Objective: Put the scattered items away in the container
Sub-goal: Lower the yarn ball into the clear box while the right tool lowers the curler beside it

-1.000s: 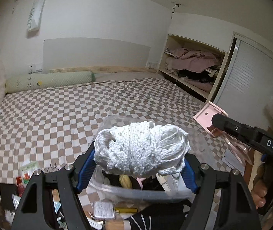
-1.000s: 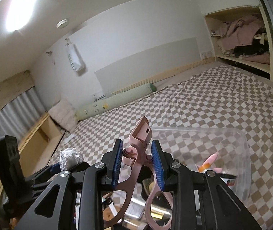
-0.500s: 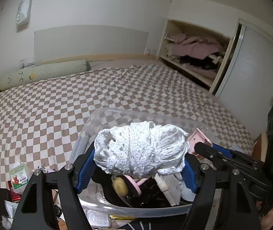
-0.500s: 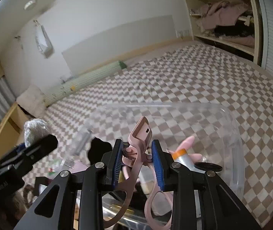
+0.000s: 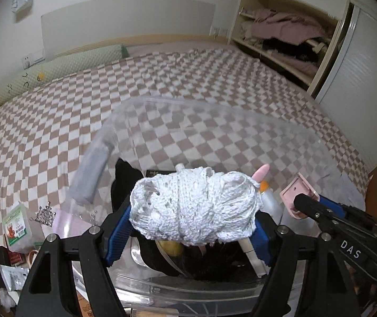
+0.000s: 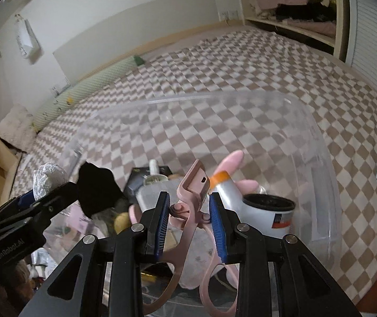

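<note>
**A:** What is in your left tool (image 5: 192, 227)?

**B:** Your left tool has its two blue pads squeezed on a white ball of yarn (image 5: 193, 207). You hold the ball right over the clear box (image 5: 241, 121), above the stuff inside it.

**A:** What lies to the left of the box?

**B:** A small green and white packet (image 5: 16, 227) and a pile of tiny silver pins (image 5: 43, 212). They sit just beside the box on the checked bed cover (image 5: 43, 132).

**A:** And what is in the box?

**B:** From left to right, there is a black piece of cloth (image 6: 96, 190), a dark flat box (image 6: 138, 179), a white bottle with an orange ring (image 6: 224, 187), a pink bunny toy (image 6: 237, 169) behind it, and a white jar with a black lid (image 6: 270, 212) on the right side.

**A:** What about your right tool (image 6: 189, 216)?

**B:** Your right tool is closed tight on a pink eyelash curler (image 6: 191, 203). The pads pinch it near its hinge. Its top end points up and away, and its two finger loops hang down near you. It is over the box too, to the right of the yarn.

**A:** Do your two tools touch?

**B:** No. They are side by side, with a gap between them.
</note>
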Motion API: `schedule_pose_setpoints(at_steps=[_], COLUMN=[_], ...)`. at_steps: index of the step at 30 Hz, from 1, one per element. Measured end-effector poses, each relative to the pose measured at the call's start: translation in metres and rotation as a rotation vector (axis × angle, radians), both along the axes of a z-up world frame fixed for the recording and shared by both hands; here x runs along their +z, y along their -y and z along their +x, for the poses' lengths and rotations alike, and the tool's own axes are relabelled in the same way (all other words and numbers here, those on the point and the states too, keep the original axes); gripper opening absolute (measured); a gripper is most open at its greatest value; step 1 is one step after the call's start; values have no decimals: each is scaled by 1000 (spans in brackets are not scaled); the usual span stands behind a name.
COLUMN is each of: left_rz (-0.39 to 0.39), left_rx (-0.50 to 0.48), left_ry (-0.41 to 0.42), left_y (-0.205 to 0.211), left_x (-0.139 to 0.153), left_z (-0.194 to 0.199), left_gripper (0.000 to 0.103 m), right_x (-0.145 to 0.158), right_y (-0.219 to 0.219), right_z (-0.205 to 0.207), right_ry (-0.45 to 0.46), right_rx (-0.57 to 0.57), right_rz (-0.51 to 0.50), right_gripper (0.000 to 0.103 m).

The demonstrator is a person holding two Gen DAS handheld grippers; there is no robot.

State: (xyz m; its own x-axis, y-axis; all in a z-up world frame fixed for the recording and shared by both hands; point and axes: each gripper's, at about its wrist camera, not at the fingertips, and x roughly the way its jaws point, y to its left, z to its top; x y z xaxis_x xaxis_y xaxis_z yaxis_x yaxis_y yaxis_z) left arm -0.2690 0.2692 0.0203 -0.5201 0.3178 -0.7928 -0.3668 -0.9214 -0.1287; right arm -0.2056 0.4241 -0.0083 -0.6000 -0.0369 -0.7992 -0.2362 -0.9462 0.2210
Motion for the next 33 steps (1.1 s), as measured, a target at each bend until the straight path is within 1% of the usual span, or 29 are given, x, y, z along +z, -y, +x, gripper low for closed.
schedule_pose_setpoints(at_steps=[8,17,26,33], left_rz=[-32,-64,-85,-82], left_rx=[-1,16,27,23], left_ry=[23,45,63,59], left_y=[-4,-1,-1,-4], left_x=[-14,-28,-40,-41], left_z=[-5,-14,-17,-16], left_gripper=[77,77,77,77], right_x=[-10,-22,-23,-17], right_y=[-2,-6,-6,-6], right_z=[-6,-7,-6,-4], right_ry=[36,75,74,46], right_rx=[-1,-8,-12,-12], right_rz=[37,37,29,21], right_gripper=[31,31,31,31])
